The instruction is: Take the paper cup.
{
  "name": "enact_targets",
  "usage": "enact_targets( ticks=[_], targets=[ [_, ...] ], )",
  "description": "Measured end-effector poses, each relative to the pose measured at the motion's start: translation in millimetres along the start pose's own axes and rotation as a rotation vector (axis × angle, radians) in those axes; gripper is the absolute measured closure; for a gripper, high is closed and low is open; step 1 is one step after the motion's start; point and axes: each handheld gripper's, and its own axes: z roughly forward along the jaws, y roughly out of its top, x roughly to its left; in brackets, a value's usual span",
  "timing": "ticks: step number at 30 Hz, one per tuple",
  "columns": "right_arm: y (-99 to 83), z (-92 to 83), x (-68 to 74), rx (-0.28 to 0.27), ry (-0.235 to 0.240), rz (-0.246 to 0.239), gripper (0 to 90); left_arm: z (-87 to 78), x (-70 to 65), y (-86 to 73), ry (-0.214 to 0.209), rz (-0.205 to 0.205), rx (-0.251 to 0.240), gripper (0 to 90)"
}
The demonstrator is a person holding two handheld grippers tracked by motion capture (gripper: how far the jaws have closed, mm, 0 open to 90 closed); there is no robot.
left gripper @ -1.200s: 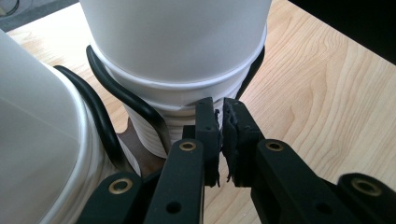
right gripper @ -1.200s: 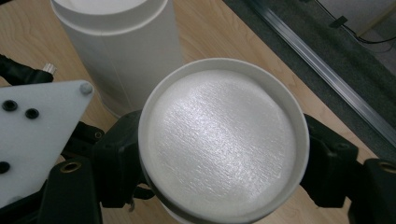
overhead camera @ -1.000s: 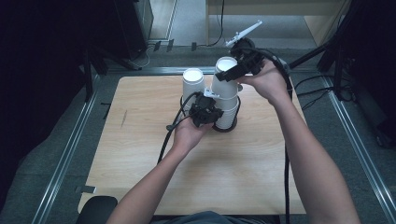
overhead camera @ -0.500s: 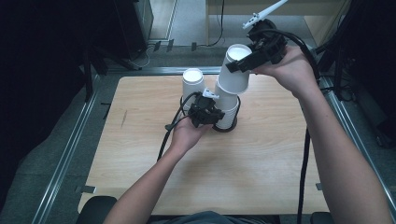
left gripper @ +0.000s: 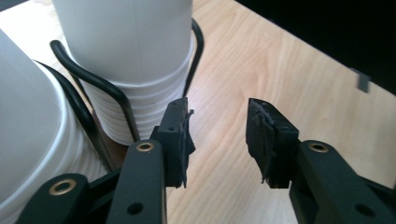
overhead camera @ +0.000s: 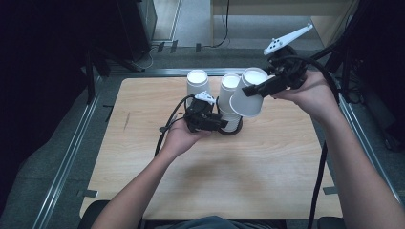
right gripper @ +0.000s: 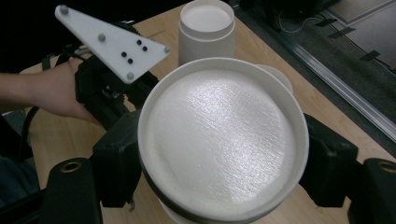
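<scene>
Right gripper (overhead camera: pixel 248 91) has its fingers (right gripper: pixel 116 163) clamped on either side of a white paper cup (overhead camera: pixel 248 95), held upside down and tilted in the air, just right of the cup stack (overhead camera: pixel 228 102) and clear of the table (overhead camera: pixel 267 167). In the right gripper view the cup's bottom faces the camera, with a black finger pressed on each side of it. The stack sits upside down in a black wire holder (left gripper: pixel 93 84) around the middle of the table, toward the far edge. A second white cup (overhead camera: pixel 197 82) stands upside down just left of the stack, a bit farther back. Left gripper (overhead camera: pixel 220 125) is down at the near-left foot of the stack; its fingers (left gripper: pixel 175 140) have just been opening and now stand apart with only bare table between them. The inner finger sits right beside the holder wire and the lower cup rims; cannot tell whether it touches them. Left hand (overhead camera: pixel 184 138) rests low over the table behind that gripper.
</scene>
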Motion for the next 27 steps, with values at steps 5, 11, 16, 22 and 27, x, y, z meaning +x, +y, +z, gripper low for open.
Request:
enact_targets(
  ticks=[5,11,16,22,27],
  targets=[
    [-14.2,4.8,8.0,-0.006,0.025,-0.032,25.2,-6.8,0.4,-7.0,-0.042,0.045,0.006,50.6],
    [-35.6,17.0,13.3,0.012,0.056,-0.063,25.1,-15.3,4.4,-17.3,-0.073,0.063,0.011,46.7],
    [-53.8,28.8,16.2,0.002,0.077,-0.065,25.1,-19.3,6.5,-24.2,-0.088,0.076,0.018,44.1],
    [-70.5,41.8,19.4,0.017,0.1,-0.071,25.0,-24.0,7.2,-33.1,-0.112,0.097,0.008,41.9],
    [-83.5,56.8,20.8,0.032,0.126,-0.058,25.0,-25.0,9.0,-42.2,-0.13,0.101,0.005,40.5]
  ],
)
